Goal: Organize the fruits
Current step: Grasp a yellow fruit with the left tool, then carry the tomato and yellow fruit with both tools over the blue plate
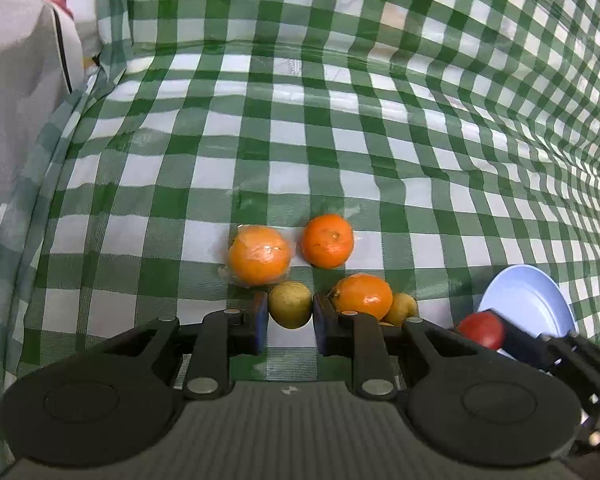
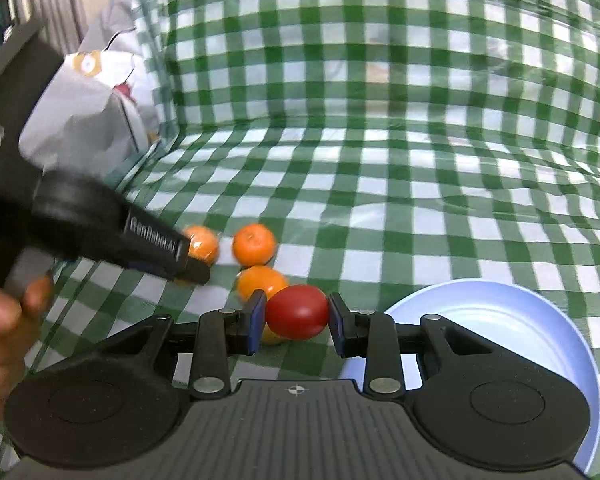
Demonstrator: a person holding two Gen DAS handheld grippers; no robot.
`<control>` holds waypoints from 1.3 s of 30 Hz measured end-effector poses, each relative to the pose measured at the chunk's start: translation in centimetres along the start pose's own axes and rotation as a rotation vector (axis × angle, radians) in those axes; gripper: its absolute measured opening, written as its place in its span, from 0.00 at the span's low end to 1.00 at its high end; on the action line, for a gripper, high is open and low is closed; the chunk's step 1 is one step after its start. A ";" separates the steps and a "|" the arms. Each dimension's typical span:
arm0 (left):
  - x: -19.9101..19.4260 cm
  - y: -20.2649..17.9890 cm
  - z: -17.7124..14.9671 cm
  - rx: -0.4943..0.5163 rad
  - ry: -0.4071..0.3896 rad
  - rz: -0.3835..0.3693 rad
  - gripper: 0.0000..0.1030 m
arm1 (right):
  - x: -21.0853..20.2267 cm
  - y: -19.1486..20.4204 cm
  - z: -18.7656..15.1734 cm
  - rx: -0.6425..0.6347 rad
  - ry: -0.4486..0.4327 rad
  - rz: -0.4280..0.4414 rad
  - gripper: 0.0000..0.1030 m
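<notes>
In the left wrist view my left gripper (image 1: 290,322) is shut on a small yellow-green fruit (image 1: 290,304), its blue pads pressing on both sides. Just beyond lie a plastic-wrapped orange (image 1: 259,256), a bare orange (image 1: 327,241), a third orange (image 1: 363,295) and a second yellow fruit (image 1: 403,308). My right gripper (image 2: 298,316) is shut on a red fruit (image 2: 298,312), held just left of the light-blue plate (image 2: 500,320). That red fruit (image 1: 482,330) and the plate (image 1: 532,300) also show at the lower right of the left wrist view.
A green-and-white checked cloth (image 1: 340,140) covers the surface and rises up behind it. A grey-white printed bag (image 1: 20,80) stands at the far left. In the right wrist view a hand (image 2: 0,320) holds the left gripper's body (image 2: 100,232) over the oranges.
</notes>
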State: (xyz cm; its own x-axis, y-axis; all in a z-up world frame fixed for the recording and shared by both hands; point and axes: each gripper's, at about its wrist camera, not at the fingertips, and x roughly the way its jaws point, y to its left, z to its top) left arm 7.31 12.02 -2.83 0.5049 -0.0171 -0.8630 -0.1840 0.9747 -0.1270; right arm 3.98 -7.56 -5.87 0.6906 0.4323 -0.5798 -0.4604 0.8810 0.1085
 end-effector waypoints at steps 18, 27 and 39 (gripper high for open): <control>-2.3 -6.2 -1.2 0.132 -0.139 -0.034 0.25 | -3.1 -3.9 0.7 0.064 -0.039 -0.105 0.34; -3.3 -6.9 -1.1 0.138 -0.187 -0.077 0.25 | -3.8 -5.5 1.4 0.088 -0.055 -0.149 0.34; -4.7 -8.4 -2.0 0.201 -0.233 -0.139 0.25 | -5.3 -7.6 1.7 0.109 -0.071 -0.214 0.33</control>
State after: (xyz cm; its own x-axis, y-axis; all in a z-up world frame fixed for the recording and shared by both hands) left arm 4.75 3.48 1.33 0.6969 -0.1244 -0.7063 0.0583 0.9914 -0.1171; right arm 4.81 -16.20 -2.25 0.8053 0.2424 -0.5410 -0.2391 0.9679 0.0779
